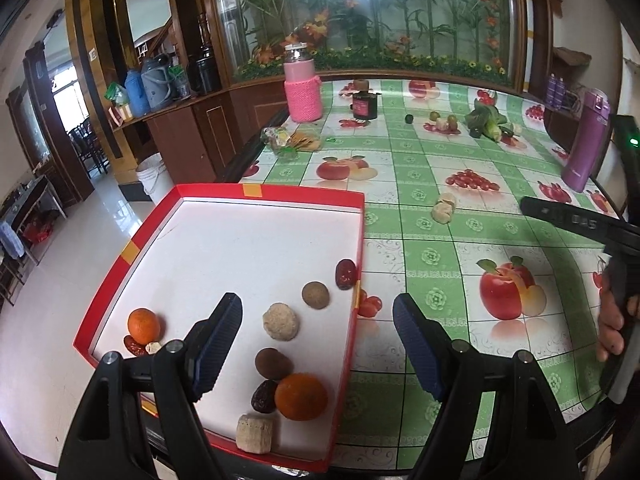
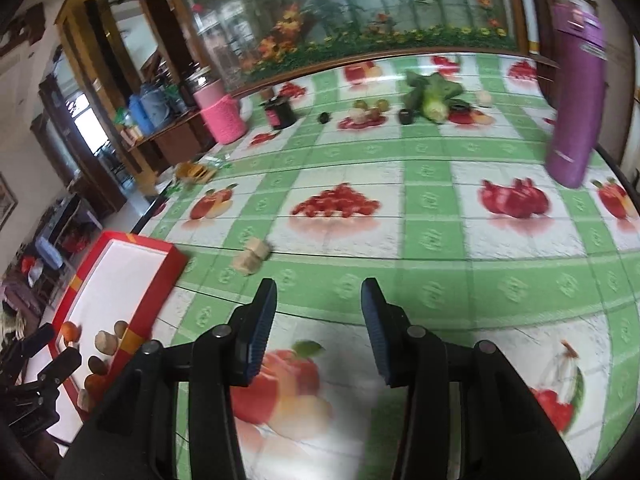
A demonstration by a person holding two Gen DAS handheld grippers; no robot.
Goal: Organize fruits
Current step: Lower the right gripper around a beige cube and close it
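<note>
Tongs: your left tongs [image 1: 318,330] gape empty over the red tray [image 1: 280,194]; your right tongs [image 2: 318,330] hang open, empty, above the counter [image 2: 440,240]

daylight, bright | right view motion-blurred | fisheye edges bent | glass glare

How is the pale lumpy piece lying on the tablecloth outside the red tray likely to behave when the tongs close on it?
The pale piece looks blocky and flat-sided, so it probably stays put rather than rolling like the round fruits in the red tray. Its rough, matte surface should give decent grip. It seems made of two stuck chunks, so a hard squeeze might split it.
</note>
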